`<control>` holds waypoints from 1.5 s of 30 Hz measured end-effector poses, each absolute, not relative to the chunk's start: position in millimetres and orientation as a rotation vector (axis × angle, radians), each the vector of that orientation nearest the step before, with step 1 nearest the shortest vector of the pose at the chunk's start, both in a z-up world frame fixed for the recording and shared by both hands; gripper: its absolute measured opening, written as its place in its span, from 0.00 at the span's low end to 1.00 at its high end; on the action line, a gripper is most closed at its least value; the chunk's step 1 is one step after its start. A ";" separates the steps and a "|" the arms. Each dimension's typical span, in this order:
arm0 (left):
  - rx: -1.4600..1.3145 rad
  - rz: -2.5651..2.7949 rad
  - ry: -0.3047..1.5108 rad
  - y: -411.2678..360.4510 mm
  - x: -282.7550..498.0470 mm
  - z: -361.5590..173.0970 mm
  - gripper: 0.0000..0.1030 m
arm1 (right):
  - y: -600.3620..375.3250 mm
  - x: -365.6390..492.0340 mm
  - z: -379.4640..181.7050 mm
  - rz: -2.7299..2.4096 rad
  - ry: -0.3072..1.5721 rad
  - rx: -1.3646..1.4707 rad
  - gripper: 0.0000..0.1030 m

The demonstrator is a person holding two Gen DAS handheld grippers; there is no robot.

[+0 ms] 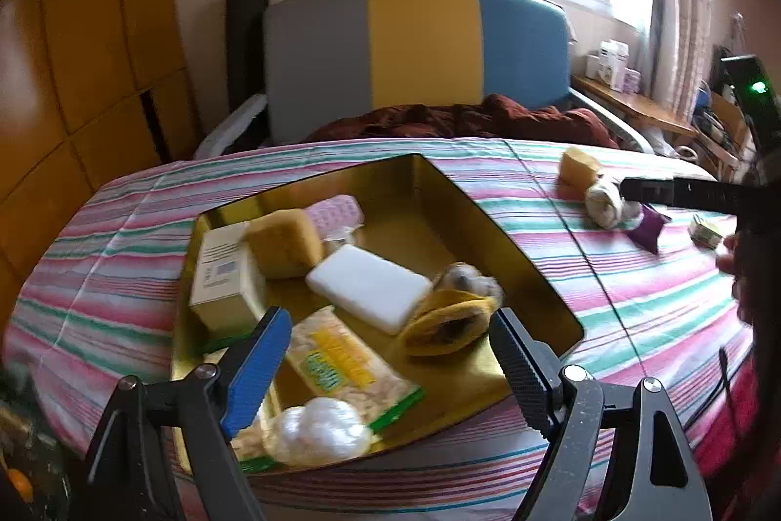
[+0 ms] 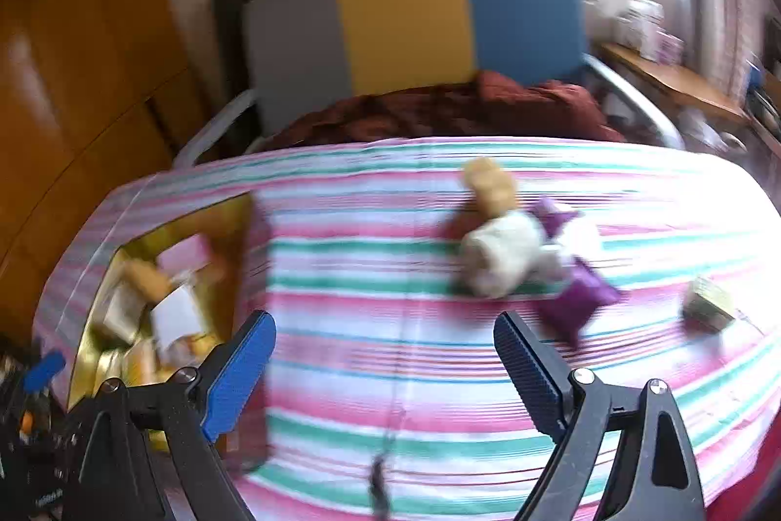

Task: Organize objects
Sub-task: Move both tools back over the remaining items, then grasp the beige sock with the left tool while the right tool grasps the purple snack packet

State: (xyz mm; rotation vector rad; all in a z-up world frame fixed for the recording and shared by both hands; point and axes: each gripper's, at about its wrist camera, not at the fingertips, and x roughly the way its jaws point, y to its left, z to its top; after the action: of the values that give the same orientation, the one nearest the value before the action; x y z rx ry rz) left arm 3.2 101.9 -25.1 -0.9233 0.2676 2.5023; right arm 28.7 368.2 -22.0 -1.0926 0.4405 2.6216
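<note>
A gold tray [image 1: 512, 228] lies on the striped bed cover and holds a cream box [image 1: 222, 277], a yellow sponge [image 1: 285, 242], a white block [image 1: 371, 286], a snack packet [image 1: 341, 364], a yellow pouch [image 1: 446, 325] and a white ball [image 1: 317, 430]. My left gripper [image 1: 385, 364] is open and empty above the tray's near part. My right gripper [image 2: 385, 369] is open and empty over the bare cover. Ahead of it lie a white rolled cloth [image 2: 503, 260], a yellow sponge [image 2: 490, 184], a purple packet [image 2: 576, 301] and a small green box [image 2: 708, 306]. The tray [image 2: 112, 355] shows at its left.
The bed cover [image 1: 585, 296] has pink, white and green stripes. A brown blanket [image 1: 463, 120] lies by the grey, yellow and blue headboard [image 1: 420, 42]. A wooden wardrobe [image 1: 73, 57] stands left. A side table [image 1: 634, 106] with boxes stands right, under the window.
</note>
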 end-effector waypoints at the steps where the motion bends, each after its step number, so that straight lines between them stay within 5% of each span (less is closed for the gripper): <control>1: -0.921 2.489 0.273 105.8 3.7 -25.2 0.81 | 381.3 31.6 -21.1 2.590 0.460 -1.082 0.90; 10: -0.917 2.413 0.306 135.7 0.6 -24.2 0.81 | 488.5 56.4 -26.3 2.337 0.544 -0.970 0.90; 23: -0.909 2.264 0.343 216.3 -12.1 -14.0 0.81 | 567.8 115.2 -60.2 2.071 1.027 -0.815 0.90; 45: -1.009 2.059 0.341 375.2 -85.0 -42.8 0.79 | 551.6 85.5 -76.3 2.160 1.025 -1.039 0.90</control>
State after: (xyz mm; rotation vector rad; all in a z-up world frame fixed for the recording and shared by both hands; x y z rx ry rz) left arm -85.0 375.2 -42.8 -1.0093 0.3409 2.0594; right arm 85.5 551.6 -76.3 -1.0388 1.0254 2.1598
